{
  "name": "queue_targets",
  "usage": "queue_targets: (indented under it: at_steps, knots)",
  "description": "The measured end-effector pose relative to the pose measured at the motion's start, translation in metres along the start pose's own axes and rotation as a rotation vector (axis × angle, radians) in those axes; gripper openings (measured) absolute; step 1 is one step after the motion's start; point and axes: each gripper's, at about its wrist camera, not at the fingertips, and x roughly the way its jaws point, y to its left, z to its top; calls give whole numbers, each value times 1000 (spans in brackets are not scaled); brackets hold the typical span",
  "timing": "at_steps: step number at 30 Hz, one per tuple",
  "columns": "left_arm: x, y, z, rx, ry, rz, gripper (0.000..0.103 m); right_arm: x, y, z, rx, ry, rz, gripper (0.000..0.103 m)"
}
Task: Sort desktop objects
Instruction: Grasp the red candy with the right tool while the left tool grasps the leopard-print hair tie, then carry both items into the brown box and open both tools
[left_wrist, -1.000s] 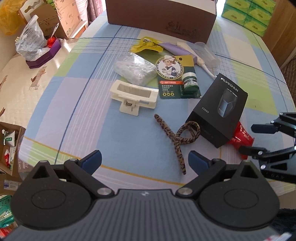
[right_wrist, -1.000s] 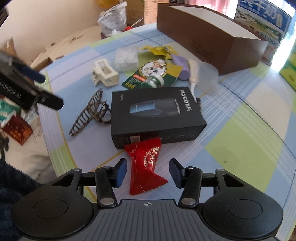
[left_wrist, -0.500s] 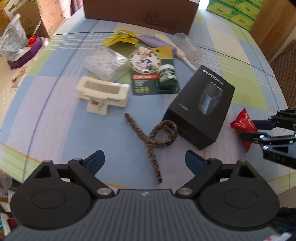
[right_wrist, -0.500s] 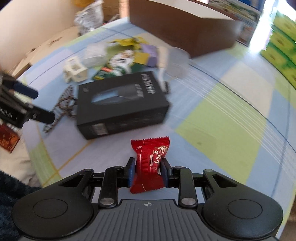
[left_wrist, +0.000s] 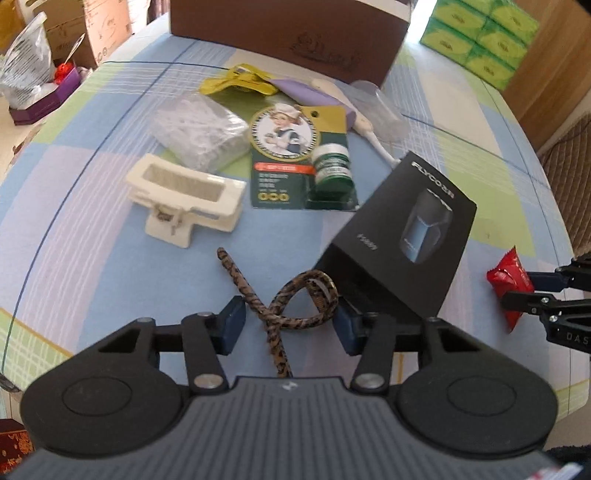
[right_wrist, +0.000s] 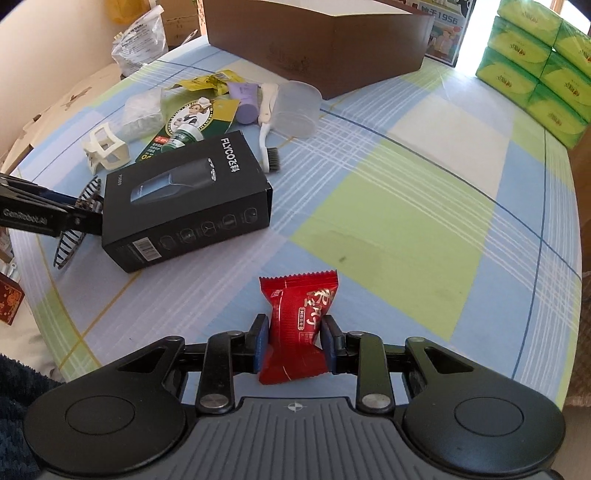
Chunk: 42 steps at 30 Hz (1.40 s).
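A table (right_wrist: 424, 206) with a checked cloth in blue, green and pale purple fills the room's middle. A long brown box (right_wrist: 314, 40) stands at the far end, and green packs (right_wrist: 535, 62) are stacked off to one side. A plastic bag (left_wrist: 26, 70) sits past the other side.

Small things lie in a bunch on the cloth. There is a black box (left_wrist: 402, 240) with a shaver picture on it, a cream clip (left_wrist: 184, 195), a clear bag of white bits (left_wrist: 199, 129), a green card (left_wrist: 291, 158) with a little jar on it, a yellow wrapper (left_wrist: 236, 83), a purple tube (right_wrist: 245, 99), a white brush (right_wrist: 267, 125) and a clear cup (right_wrist: 295, 107).

A spotted hair clip (left_wrist: 291, 306) lies just beside the black box, which crowds it on one side. The left tongs (left_wrist: 288, 325) are down around this clip and their jaws are closing. The right pad looks to touch the loop; the left pad is still a little apart from it.

The right tongs (right_wrist: 295, 341) pinch a red candy (right_wrist: 299, 321) tight, with both pads pressing its sides. The candy is near the table's close edge, well apart from the bunch, with bare cloth around it.
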Motion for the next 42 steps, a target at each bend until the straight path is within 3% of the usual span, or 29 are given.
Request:
queue_targets:
  at_steps: [2, 7, 9, 11, 13, 16, 18, 30, 33, 34, 35, 42]
  knots:
    - [-4, 9, -3, -10, -1, 10, 40, -1, -3, 0, 2, -1, 5, 27]
    - [-11, 22, -8, -44, 5, 17, 42, 0, -4, 0, 8, -8, 27, 28]
    - [-9, 20, -7, -48, -9, 31, 49, 1, -5, 1, 9, -11, 39, 34]
    - [-7, 16, -6, -49, -28, 44, 54, 1, -5, 1, 7, -20, 39, 49]
    - [-2, 10, -4, -24, -44, 61, 54, 0, -5, 1, 5, -27, 45, 52]
    - [2, 3, -2, 30, -65, 95, 52, -1, -6, 1, 3, -30, 55, 53]
    - [4, -1, -3, 72, -76, 121, 41, -1, -6, 0, 5, -32, 56, 54]
    - [-23, -1, -21, 103, -81, 119, 40, 5, -2, 1, -12, -43, 56, 55]
    - [-31, 0, -19, 104, -88, 122, 39, 8, 0, 1, -15, -38, 43, 53]
    - [-33, 0, -18, 104, -93, 122, 39, 9, 1, 1, -26, -30, 33, 44]
    - [-35, 1, -18, 104, -98, 122, 39, 10, 2, 1, -30, -22, 28, 25]
    - [-53, 9, -6, 113, -140, 97, 39, -4, 0, 6, 50, -63, 28, 23]
